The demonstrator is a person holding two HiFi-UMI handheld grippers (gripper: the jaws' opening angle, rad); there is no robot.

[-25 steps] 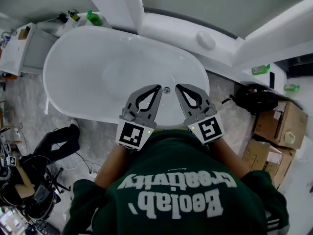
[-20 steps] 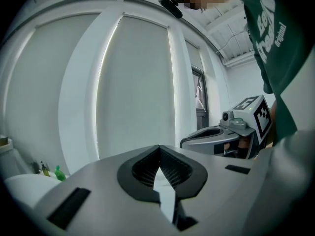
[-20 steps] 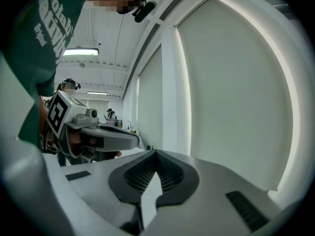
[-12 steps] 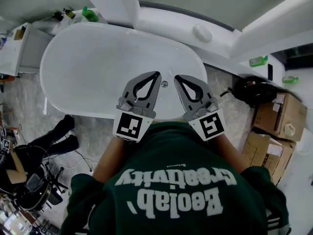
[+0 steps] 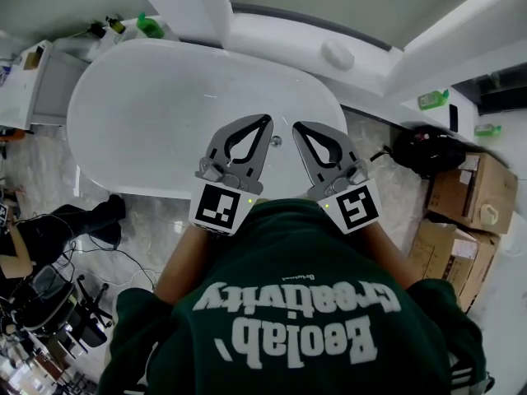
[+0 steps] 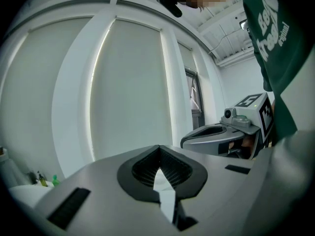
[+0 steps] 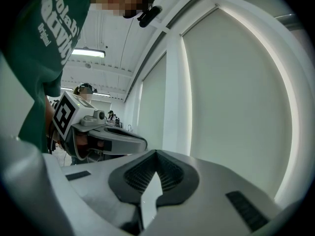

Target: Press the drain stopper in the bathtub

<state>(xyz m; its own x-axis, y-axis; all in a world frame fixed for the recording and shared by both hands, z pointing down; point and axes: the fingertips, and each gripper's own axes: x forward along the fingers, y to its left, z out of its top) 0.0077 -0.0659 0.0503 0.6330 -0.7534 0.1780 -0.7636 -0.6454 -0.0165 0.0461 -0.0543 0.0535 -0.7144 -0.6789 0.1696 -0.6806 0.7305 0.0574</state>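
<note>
White bathtub (image 5: 140, 105) lies below me, its small metal drain stopper (image 5: 277, 141) showing between the tips of my left gripper (image 5: 263, 120) and right gripper (image 5: 297, 127). Both have jaws closed, holding nothing.

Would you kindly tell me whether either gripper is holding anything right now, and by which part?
Nothing is held: the left gripper and the right gripper each have their jaws shut together with nothing between them.
</note>
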